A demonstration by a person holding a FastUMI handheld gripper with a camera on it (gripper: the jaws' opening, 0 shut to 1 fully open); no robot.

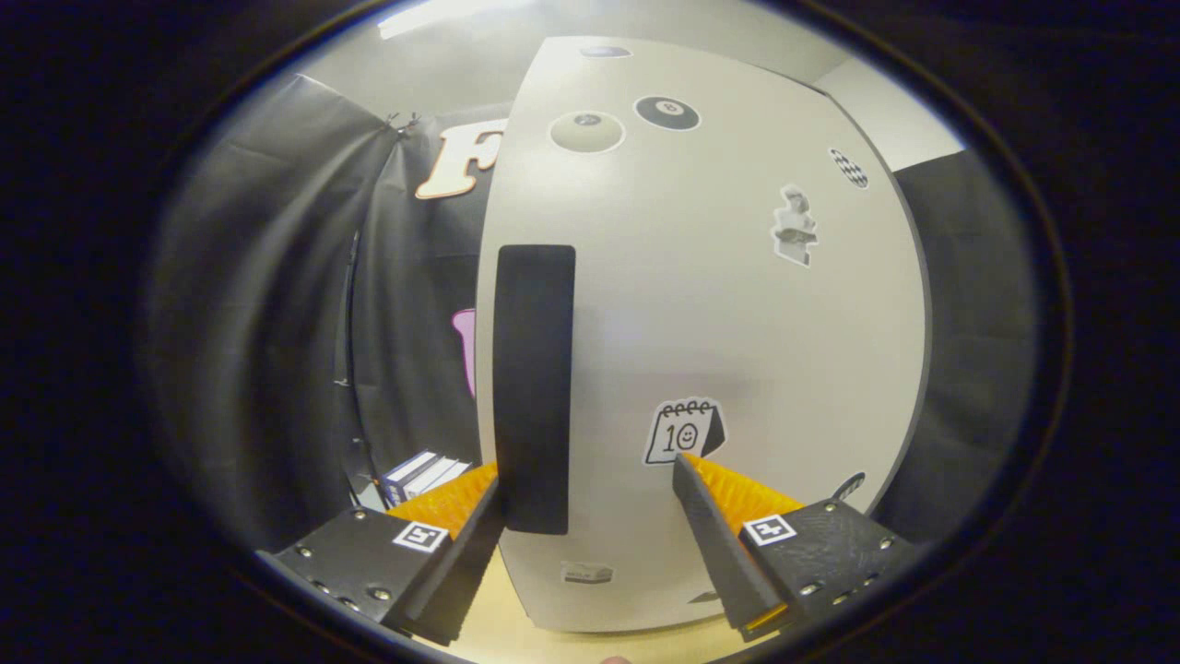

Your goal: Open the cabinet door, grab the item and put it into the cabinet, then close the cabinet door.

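The cabinet door (719, 350) stands shut right in front of you, its pale face dotted with stickers, and its dark vertical handle (533, 387) runs up and down near the door's left edge. Your hand-held gripper (590, 475) is spread wide and has hold of nothing: the left finger's tip sits just against the lower end of the handle, on its left side, while the right finger (714, 526) stands well off to the right, its tip by the calendar sticker (682, 431). So the handle lies just ahead and toward your left finger, its long axis upright and crosswise to the closing line of the fingers, which suits a pinch from both sides. A shut door fits either end of this job, before opening or after closing, and what the cabinet holds is hidden. Left of the cabinet, some boxes (424, 475) rest low beside it, on the light bench (516, 636).
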